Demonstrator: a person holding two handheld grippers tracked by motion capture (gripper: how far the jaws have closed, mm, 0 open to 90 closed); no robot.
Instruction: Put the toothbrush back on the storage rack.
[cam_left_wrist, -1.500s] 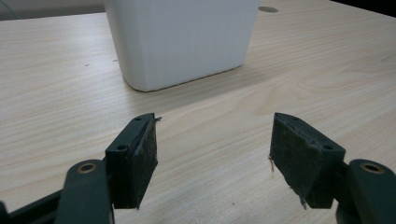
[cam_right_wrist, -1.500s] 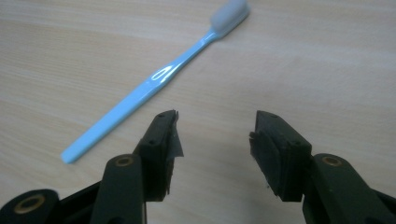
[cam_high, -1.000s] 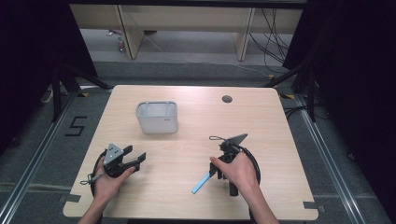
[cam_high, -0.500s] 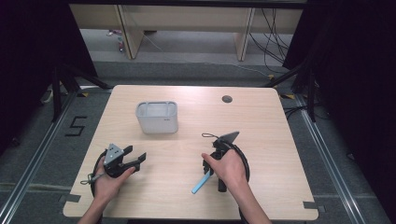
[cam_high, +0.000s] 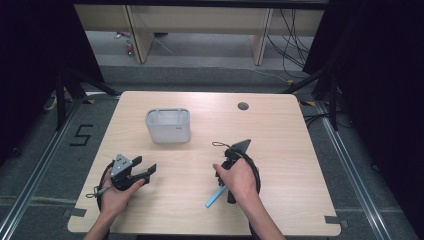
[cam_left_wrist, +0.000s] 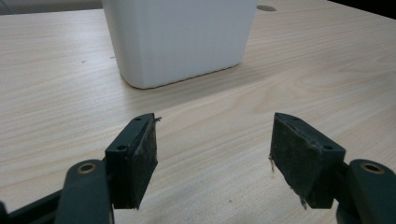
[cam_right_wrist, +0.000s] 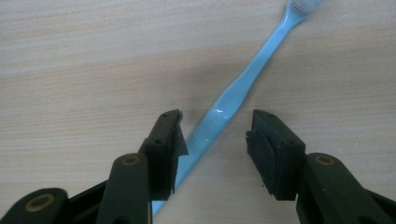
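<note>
A light blue toothbrush (cam_high: 214, 199) (cam_right_wrist: 238, 88) lies flat on the wooden table (cam_high: 280, 140), slanting toward its front edge. My right gripper (cam_high: 226, 193) (cam_right_wrist: 215, 135) points down over it, with the handle passing between the jaws. The jaws have just been closing. The left pad is at the handle's edge and the right pad stands clear, so nothing is gripped. My left gripper (cam_high: 145, 168) (cam_left_wrist: 212, 154) rests low at the front left, open and with nothing between its pads, facing a white ribbed cup (cam_high: 168, 126) (cam_left_wrist: 180, 37).
A round cable hole (cam_high: 243, 106) (cam_left_wrist: 266, 8) sits near the table's far edge. Black cables loop around each hand. Dark floor and metal rails border the table on both sides.
My right hand has moved left onto the toothbrush and now covers its upper part. The left hand and the cup have stayed where they were.
</note>
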